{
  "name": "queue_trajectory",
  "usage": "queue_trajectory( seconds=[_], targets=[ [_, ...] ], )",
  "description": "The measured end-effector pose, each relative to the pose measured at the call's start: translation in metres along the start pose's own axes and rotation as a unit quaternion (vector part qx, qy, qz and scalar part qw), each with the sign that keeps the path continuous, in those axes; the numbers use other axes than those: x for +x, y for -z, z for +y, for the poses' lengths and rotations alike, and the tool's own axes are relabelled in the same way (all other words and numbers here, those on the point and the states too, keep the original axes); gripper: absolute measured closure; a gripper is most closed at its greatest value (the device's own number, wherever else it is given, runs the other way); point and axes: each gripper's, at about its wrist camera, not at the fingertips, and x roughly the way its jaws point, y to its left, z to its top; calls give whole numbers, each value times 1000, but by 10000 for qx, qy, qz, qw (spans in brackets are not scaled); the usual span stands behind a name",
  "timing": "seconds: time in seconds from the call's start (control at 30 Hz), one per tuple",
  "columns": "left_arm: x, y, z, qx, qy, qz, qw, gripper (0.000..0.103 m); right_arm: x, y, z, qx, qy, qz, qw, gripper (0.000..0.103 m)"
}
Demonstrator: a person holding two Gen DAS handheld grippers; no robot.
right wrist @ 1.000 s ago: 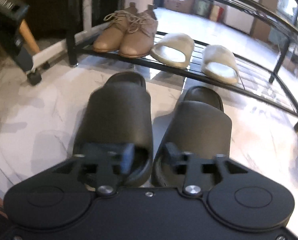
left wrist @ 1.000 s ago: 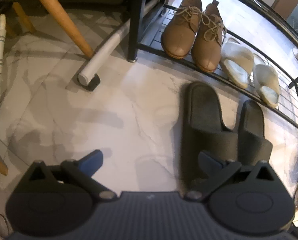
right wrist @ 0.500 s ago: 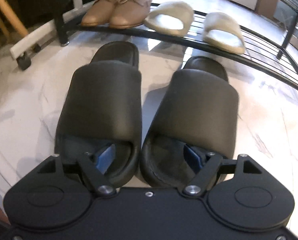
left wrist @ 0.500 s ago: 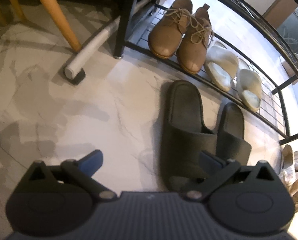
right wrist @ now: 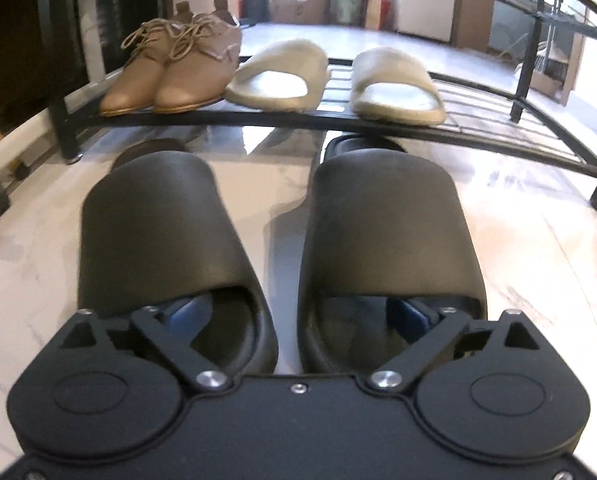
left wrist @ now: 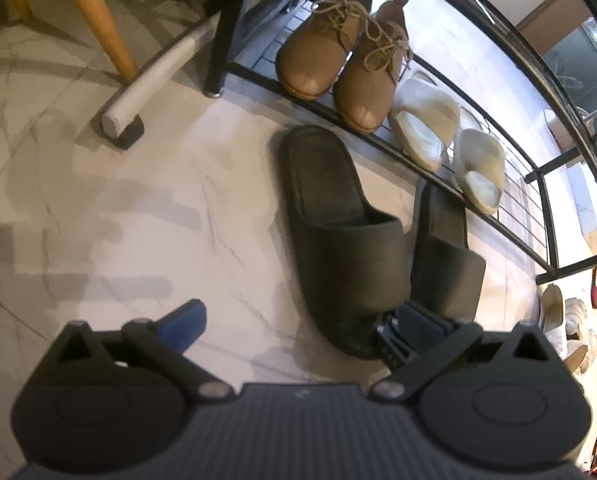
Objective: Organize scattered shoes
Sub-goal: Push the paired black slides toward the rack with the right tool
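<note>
Now | right tongs (right wrist: 298,314) wider, 1 finger per black slipper (right wrist: 166,240)

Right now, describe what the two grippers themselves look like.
The left gripper and right gripper look alike: a matte black body with two round housings, silver pivot screws, and black link arms ending in blue pads. The left body has a ribbed top; the right is smooth with a small centre screw. No cables or sleeves show.

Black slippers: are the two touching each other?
Apart. The right wrist view shows a strip of pale floor between the left black slipper and the right black slipper.
</note>
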Motion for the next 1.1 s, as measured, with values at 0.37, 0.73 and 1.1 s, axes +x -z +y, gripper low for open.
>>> queue_trajectory(
  seconds=[0.37, 0.73, 1.1],
  targets=[
    [11, -3, 1, -14, -247, 96, 9996, 1, 1, -12, 10, -79, -424, -441, 9981, 67],
    [8, -3, 17, -350, -442, -8, 9984, 1, -31, -6, 42, -752, -1028, 55, 9918, 45],
    [28, -26, 4, 195, -1432, -248, 9892, 1, -21, -2, 46, -1024, -1045, -151, 9891, 31]
  ],
)
